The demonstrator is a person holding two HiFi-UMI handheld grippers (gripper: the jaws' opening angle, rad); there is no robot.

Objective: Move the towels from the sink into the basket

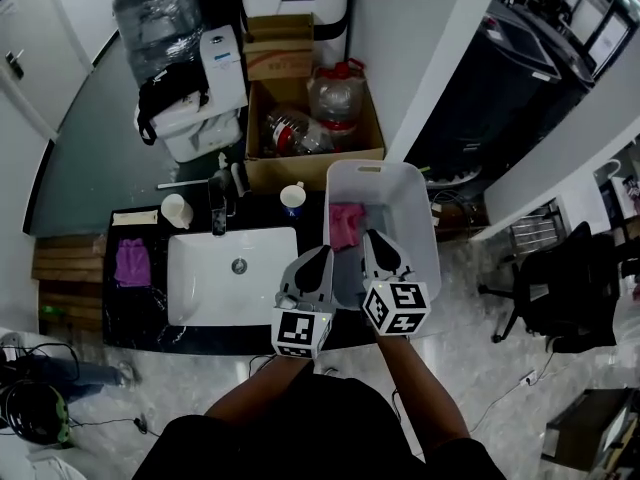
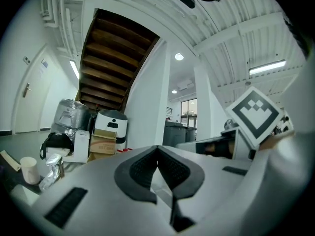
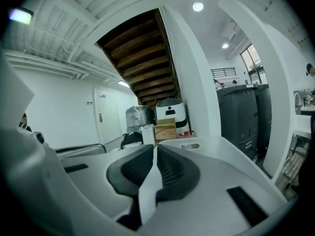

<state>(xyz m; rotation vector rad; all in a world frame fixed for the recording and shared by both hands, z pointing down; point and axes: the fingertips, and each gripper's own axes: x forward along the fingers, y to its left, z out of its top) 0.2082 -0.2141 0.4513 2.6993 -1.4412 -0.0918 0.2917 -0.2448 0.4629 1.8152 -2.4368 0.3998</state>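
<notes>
The white sink [image 1: 200,288] is set in a dark counter, and only its drain shows in the basin. To its right stands the white basket [image 1: 418,218] with a pink towel [image 1: 347,225] inside at its far left. A purple towel [image 1: 131,262] lies on the counter left of the sink. My left gripper [image 1: 321,252] hovers over the gap between sink and basket, its jaws together with nothing in them. My right gripper [image 1: 372,236] is held over the basket's near half, shut and empty, with the basket rim [image 3: 197,142] just beyond its tips.
Behind the counter are a tap [image 1: 217,208], two cups [image 1: 176,210] [image 1: 293,198] and a cardboard box [image 1: 262,164] holding bottles. A white appliance [image 1: 205,93] and a wrapped water bottle stand further back. A black chair [image 1: 570,288] is at the right.
</notes>
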